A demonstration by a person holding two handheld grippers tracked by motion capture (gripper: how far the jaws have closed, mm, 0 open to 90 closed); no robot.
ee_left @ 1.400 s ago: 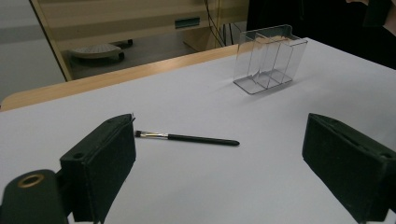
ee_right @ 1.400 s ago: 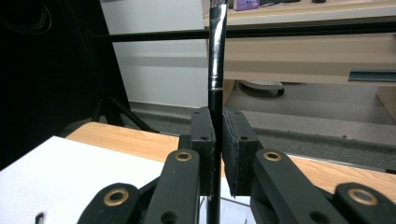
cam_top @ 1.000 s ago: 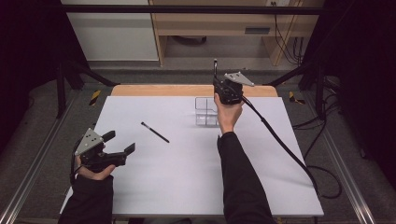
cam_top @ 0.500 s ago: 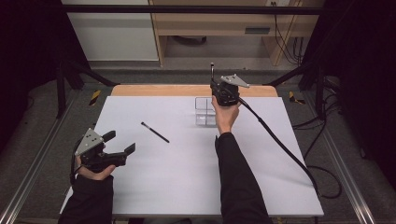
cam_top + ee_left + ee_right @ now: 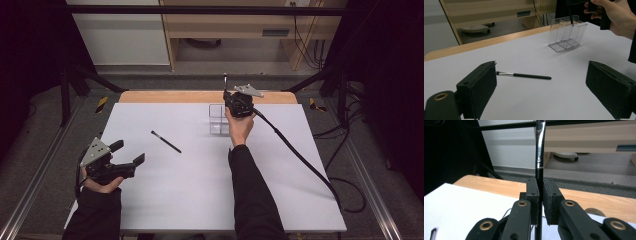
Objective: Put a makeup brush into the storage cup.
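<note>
My right gripper (image 5: 231, 96) (image 5: 540, 185) is shut on a thin black brush (image 5: 225, 80) (image 5: 539, 147) and holds it upright, silver ferrule upward. It hovers over a clear divided organizer (image 5: 218, 120) (image 5: 566, 33) at the table's far middle. In the left gripper view the brush's lower end (image 5: 571, 18) reaches the top of the organizer's far compartment. A second black brush (image 5: 166, 142) (image 5: 524, 75) lies flat on the white table. My left gripper (image 5: 127, 152) (image 5: 542, 68) rests open at the near left, with this brush lying beyond its jaws and untouched.
The white table top (image 5: 200, 190) has a wooden strip (image 5: 175, 96) along its far edge. The right gripper's black cable (image 5: 300, 155) trails across the right side of the table. Metal frame rails (image 5: 30, 180) run along both sides.
My right gripper has sunk a little with the brush, towards the organizer. The left gripper and the brush on the table have not moved.
</note>
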